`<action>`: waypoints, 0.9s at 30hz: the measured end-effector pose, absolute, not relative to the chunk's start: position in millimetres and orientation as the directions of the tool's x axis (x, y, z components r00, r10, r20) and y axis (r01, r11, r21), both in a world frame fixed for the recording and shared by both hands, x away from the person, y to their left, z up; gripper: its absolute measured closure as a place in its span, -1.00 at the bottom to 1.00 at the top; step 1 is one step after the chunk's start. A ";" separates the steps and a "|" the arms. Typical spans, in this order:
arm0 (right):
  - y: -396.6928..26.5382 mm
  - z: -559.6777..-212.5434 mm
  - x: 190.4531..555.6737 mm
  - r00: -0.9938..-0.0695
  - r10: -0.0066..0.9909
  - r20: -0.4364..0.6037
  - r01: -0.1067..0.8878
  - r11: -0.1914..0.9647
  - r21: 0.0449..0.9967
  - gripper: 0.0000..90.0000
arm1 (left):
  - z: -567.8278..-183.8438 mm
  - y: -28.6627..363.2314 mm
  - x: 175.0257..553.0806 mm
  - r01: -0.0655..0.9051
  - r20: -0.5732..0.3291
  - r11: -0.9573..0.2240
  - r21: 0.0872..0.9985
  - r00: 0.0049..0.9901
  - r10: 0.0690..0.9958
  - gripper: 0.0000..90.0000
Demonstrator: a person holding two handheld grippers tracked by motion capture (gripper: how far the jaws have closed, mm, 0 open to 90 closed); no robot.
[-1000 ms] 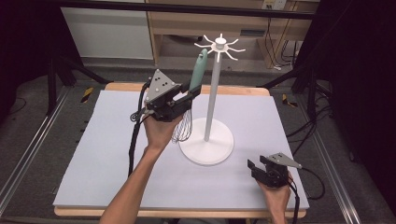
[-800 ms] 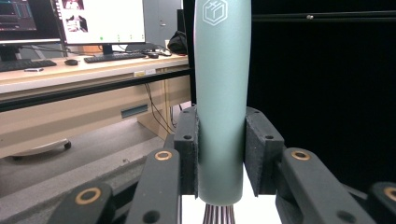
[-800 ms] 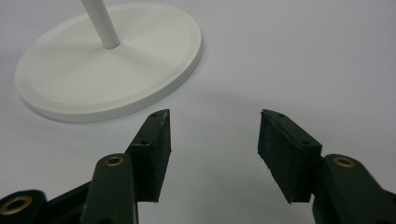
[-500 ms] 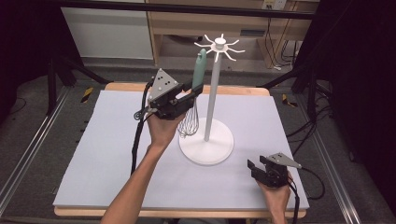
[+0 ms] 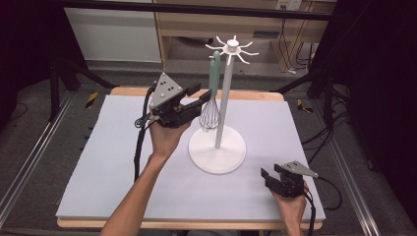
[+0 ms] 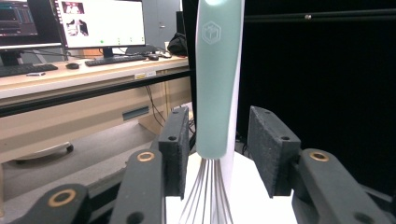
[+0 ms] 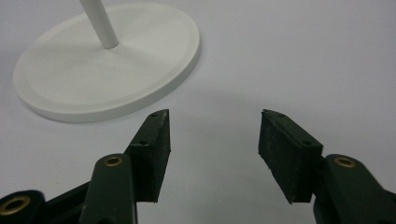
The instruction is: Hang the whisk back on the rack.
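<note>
My left gripper (image 6: pixel 215 154) is opening now; its pads stand a little away from the green handle of the whisk (image 6: pixel 217 79), which is between them but not pressed any more. I judge the whisk hangs by itself from a hook at the top of the white stand (image 5: pixel 226 98), wire head down, just beside the pole, so I can let it go. I keep the jaws level around the handle so that it does not swing when I release it. My right gripper (image 7: pixel 212 149) rests low on the pale mat (image 5: pixel 108 157), jaws apart and holding nothing, near the round base (image 7: pixel 107 60) of the stand. The other hooks carry nothing.
</note>
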State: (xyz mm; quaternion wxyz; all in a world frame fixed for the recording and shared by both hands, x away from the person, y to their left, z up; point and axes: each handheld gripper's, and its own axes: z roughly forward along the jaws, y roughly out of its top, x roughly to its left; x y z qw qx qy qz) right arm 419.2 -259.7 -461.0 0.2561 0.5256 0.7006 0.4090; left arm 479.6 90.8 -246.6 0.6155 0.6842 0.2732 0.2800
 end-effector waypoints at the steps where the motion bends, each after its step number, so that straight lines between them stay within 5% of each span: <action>1: -260.0 -461.1 419.2 -0.315 0.946 0.074 0.527 0.110 0.843 -0.03 | -247.6 92.6 478.5 0.032 0.051 -0.101 0.994 0.694 0.718 0.25; 27: -265.8 -463.9 417.0 -0.265 0.963 0.055 0.531 0.098 0.842 -0.31 | -326.4 149.0 455.1 0.164 0.088 -0.256 0.953 0.657 0.749 -0.23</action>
